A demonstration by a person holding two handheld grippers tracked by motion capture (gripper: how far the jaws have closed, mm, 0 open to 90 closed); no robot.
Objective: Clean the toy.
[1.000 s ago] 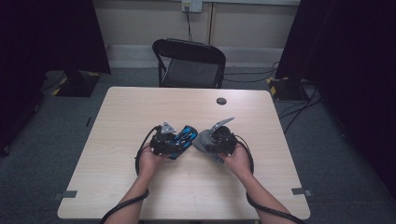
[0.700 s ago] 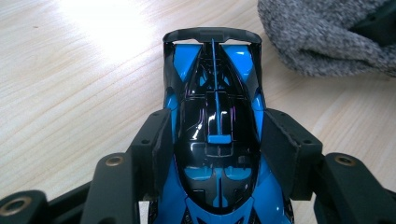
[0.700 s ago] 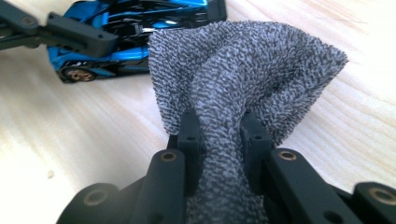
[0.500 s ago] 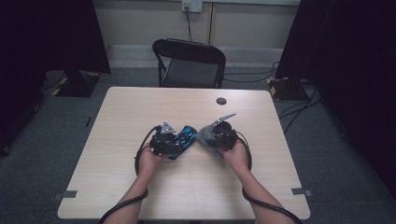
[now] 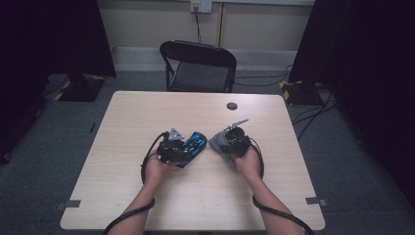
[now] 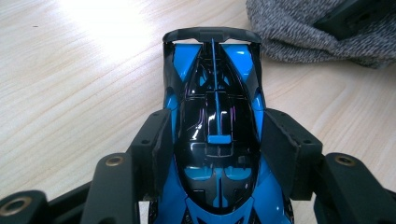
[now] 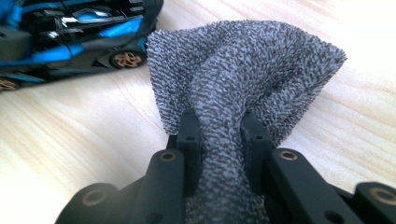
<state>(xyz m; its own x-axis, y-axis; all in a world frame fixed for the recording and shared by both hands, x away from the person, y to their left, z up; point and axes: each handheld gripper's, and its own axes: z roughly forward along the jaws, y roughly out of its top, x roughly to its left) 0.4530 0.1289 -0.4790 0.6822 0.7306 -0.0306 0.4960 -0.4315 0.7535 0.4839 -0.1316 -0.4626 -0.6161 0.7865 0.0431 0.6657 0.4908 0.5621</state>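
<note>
From the high view the toy car (image 5: 192, 145) is half covered by the left gripper (image 5: 180, 147), so only its blue and black front end pokes out toward the cloth (image 5: 218, 143), and the cloth itself is mostly tucked under the right gripper (image 5: 230, 143), leaving a grey corner in sight. In the left gripper view the car (image 6: 217, 135) runs off the bottom edge, its near end and wheels cut away, and the far end with its thin black arched wing lies just short of the cloth (image 6: 322, 37), which is cropped by the top right corner along with a dark part of the other gripper resting on it. The car is glossy black down the middle with bright blue flanks and a thin blue line along its spine; the two fingers (image 6: 156, 151) of the left gripper (image 6: 219, 156) press on its sides, holding it near the middle of the table (image 5: 147, 112). In the right gripper view the fingers (image 7: 190, 135) of the right gripper (image 7: 219, 135) are pinched close on a bunched neck of the cloth (image 7: 247, 65), a speckled grey knit that fans out beyond them onto the table; the car (image 7: 79, 32) sits just beside it at upper left, cut off by the frame, one bronze-spoked wheel showing. A small dark disc (image 5: 232, 105) lies farther back on the table, too small to make out, and a black folding chair (image 5: 198, 66) stands behind the table.
</note>
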